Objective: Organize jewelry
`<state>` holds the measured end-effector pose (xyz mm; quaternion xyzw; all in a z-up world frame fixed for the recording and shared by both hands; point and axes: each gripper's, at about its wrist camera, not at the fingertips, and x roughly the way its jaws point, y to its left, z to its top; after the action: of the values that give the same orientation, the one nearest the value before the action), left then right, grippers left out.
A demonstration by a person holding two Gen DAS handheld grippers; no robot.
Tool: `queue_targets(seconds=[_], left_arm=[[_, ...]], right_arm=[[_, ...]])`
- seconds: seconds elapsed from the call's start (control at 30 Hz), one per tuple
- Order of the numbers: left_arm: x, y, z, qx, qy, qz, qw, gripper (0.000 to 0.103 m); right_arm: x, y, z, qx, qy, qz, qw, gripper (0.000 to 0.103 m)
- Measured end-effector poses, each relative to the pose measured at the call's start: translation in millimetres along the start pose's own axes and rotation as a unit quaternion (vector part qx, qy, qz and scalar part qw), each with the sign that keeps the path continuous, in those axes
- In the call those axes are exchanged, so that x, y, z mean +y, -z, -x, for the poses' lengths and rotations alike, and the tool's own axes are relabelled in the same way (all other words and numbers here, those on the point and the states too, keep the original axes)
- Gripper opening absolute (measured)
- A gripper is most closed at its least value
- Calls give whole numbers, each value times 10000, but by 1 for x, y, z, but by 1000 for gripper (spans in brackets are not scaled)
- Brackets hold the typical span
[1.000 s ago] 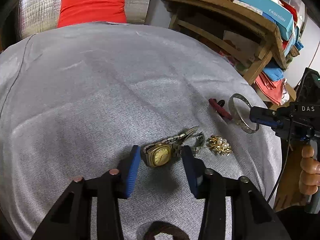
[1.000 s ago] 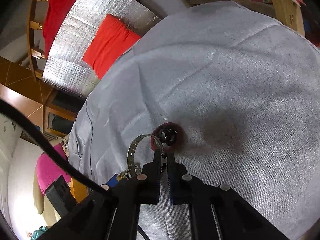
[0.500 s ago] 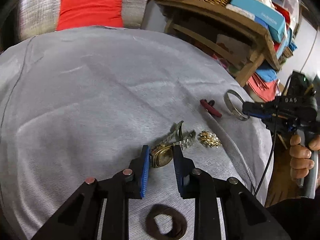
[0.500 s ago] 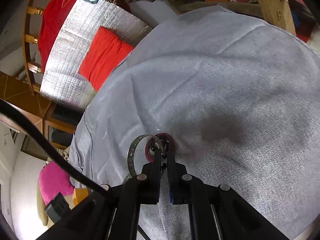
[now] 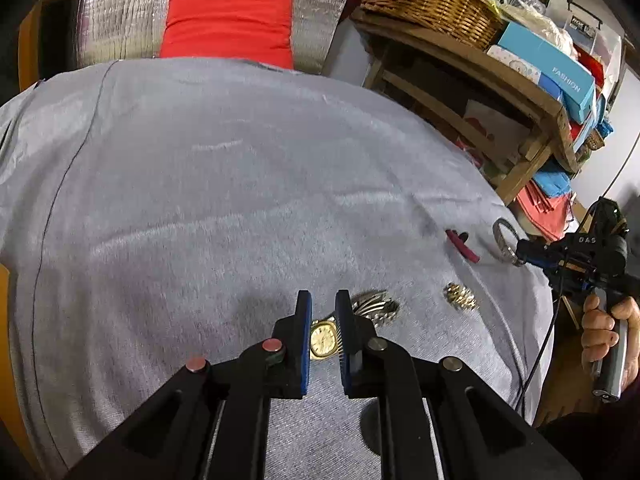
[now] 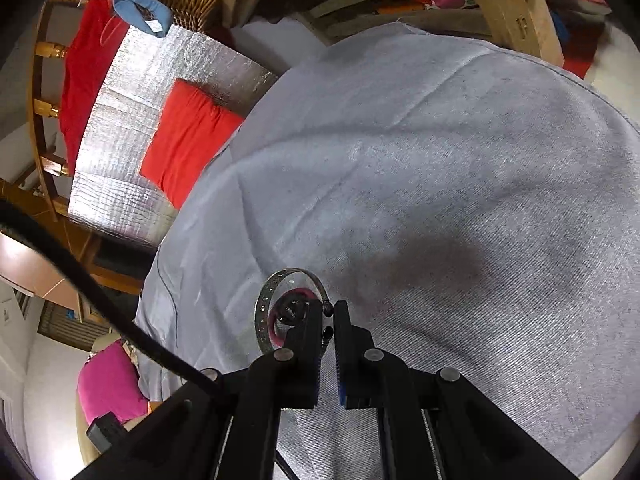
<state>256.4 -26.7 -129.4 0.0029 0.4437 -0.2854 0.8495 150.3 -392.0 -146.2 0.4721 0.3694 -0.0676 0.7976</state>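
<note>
Watch in the left jaws, bangle in the right

Your left gripper is closing on the gold watch near the table's front edge: slippery, floppy band, so take the case. Right gripper pinches the stiff, light bangle rim.

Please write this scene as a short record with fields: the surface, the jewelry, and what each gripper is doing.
surface: grey cloth
left gripper: jaws closing around the gold watch, which is between them
right gripper: shut on the silver bangle
other jewelry: gold brooch and red ring-shaped piece, both lying on the cloth
background: red cushion, wicker basket on a wooden shelf
</note>
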Motion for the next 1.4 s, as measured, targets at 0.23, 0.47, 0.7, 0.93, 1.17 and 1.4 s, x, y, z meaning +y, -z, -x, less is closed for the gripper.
queue_targets(seconds=[0.23,0.47,0.7,0.93,1.17,1.4], left_arm=[[-3,5,-2,-3,-16,-44,10000,74],[-22,15,-39,440,-404,-594,9964,72],[-29,15,-37,330,-414,-665,9964,31],[-18,8,-11,62,-251,-491,9985,31],[-9,0,18,-379,-163,-246,9988,31],[-2,-10,35,-664,-219,-65,9975,5]], right_arm=[[3,1,0,-40,10,32,10000,7],[-1,0,1,-67,52,-20,10000,7],[-2,0,3,-68,61,-8,10000,7],[6,4,0,-50,-2,116,9999,7],[28,16,-8,14,-186,383,9991,7],[52,35,-26,263,-297,627,9972,7]])
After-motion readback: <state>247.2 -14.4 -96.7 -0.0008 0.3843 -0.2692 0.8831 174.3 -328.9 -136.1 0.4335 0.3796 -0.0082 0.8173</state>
